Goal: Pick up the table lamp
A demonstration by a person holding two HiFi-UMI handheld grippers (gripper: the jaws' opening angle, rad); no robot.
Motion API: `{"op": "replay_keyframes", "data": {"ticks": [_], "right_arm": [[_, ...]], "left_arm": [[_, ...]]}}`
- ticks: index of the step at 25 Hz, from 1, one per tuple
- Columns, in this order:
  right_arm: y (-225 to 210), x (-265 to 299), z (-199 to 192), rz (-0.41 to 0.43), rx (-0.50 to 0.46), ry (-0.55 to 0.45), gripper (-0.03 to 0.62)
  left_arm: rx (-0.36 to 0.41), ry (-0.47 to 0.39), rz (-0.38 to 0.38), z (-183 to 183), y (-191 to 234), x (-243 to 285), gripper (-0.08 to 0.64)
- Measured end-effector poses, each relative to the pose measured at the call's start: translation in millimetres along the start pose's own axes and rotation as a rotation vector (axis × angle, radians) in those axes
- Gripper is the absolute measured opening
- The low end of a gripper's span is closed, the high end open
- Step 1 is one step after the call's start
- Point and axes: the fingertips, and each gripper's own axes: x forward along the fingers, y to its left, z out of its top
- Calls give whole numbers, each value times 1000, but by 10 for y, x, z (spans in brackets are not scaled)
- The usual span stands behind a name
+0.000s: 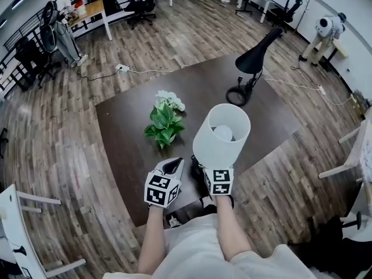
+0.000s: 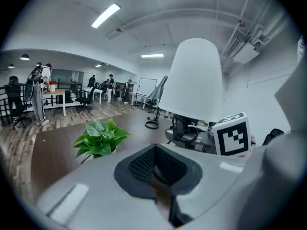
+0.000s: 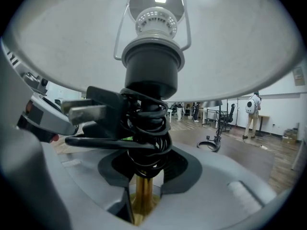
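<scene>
The table lamp [image 1: 221,135] has a white cone shade, a bulb inside and a brass stem [image 3: 143,195]. Its black cable [image 3: 146,133] is wound round the stem, with the plug [image 3: 91,111] sticking out to the left. My right gripper [image 1: 201,168] is shut on the stem just below the coil [image 3: 143,202] and holds the lamp upright above the table's near edge. My left gripper [image 1: 171,167] hangs just left of it, with its jaws together and nothing in them [image 2: 156,169]. In the left gripper view the lamp [image 2: 194,80] stands close on the right.
A green potted plant [image 1: 164,124] stands mid-table on the dark brown table [image 1: 128,150], beyond my left gripper. A black desk lamp [image 1: 256,57] with a ring base sits at the far right corner. Wooden floor, desks, chairs and people lie further off.
</scene>
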Motion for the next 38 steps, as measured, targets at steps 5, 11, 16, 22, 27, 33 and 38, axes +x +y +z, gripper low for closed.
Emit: {"op": "replay_keyframes", "data": {"ticks": [5, 11, 16, 22, 27, 33, 38], "right_arm": [[14, -270, -108, -91, 30, 20, 141], [71, -402, -117, -153, 47, 21, 141], [142, -437, 2, -162, 67, 24, 141], [224, -416, 222, -144, 52, 18, 141], [215, -397, 439, -133, 48, 6, 142], [141, -370, 645, -135, 47, -8, 143], [166, -359, 688, -123, 42, -4, 143]], "left_arm": [[36, 17, -67, -95, -69, -144, 0], [77, 22, -118, -123, -67, -268, 0], [111, -11, -146, 35, -72, -431, 0], [150, -38, -140, 241, 32, -571, 0], [148, -83, -136, 425, -2, -614, 0], [165, -91, -149, 469, -130, -588, 0], [167, -111, -145, 570, -147, -605, 0]]}}
